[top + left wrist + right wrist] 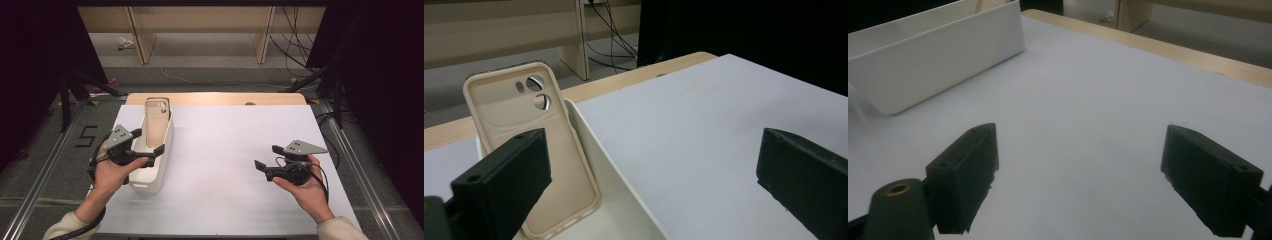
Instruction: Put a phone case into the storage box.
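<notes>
Phone case [157, 121], beige, stands tilted in the far end of a white bin [150, 175] at the left of the table [225, 145], leaning on the bin's far wall. Left gripper [147, 141] over the bin's near half, jaws wide apart, holding nothing. Right gripper [267, 157] above bare white surface at right, well apart from the bin, jaws wide, empty.

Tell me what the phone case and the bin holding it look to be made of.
The phone case looks like soft matte rubber or silicone: beige, dull, with rounded raised edges and molded camera cutouts; soft or stiff cannot be told by sight. The bin looks like rigid molded plastic: white, thin straight walls, smooth with a slight sheen in the right gripper view.
</notes>
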`<move>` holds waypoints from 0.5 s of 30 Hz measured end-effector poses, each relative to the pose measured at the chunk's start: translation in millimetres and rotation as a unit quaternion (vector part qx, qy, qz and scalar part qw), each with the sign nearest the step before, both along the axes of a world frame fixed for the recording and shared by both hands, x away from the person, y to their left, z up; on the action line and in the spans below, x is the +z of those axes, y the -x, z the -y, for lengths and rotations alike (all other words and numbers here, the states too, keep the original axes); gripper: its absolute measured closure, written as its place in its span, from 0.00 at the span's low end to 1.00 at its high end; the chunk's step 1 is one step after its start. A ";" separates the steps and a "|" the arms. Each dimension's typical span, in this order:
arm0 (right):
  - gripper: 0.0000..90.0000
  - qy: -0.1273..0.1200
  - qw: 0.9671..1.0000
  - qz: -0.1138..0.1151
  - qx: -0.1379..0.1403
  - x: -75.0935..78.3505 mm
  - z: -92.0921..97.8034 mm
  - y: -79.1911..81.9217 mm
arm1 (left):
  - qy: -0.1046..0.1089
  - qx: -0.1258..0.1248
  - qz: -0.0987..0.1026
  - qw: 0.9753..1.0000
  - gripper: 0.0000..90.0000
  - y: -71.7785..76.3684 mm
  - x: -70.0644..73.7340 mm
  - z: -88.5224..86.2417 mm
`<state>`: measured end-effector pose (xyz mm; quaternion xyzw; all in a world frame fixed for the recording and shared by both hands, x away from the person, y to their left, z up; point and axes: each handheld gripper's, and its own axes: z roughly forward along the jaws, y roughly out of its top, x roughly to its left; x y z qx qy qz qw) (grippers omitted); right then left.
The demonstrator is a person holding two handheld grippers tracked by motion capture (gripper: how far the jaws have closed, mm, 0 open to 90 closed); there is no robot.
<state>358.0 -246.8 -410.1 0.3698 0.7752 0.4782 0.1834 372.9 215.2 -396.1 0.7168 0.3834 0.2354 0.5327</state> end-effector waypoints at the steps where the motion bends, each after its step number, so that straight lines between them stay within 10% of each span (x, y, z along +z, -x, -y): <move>1: 0.18 0.000 1.000 0.000 0.001 0.0 -0.2 0.1 | -0.002 -0.001 0.000 1.000 0.01 1.3 -0.7 -0.2; 15: 0.18 0.002 1.000 0.000 0.003 0.7 4.2 5.1 | -0.014 -0.017 0.017 1.000 0.00 22.2 -14.1 -3.5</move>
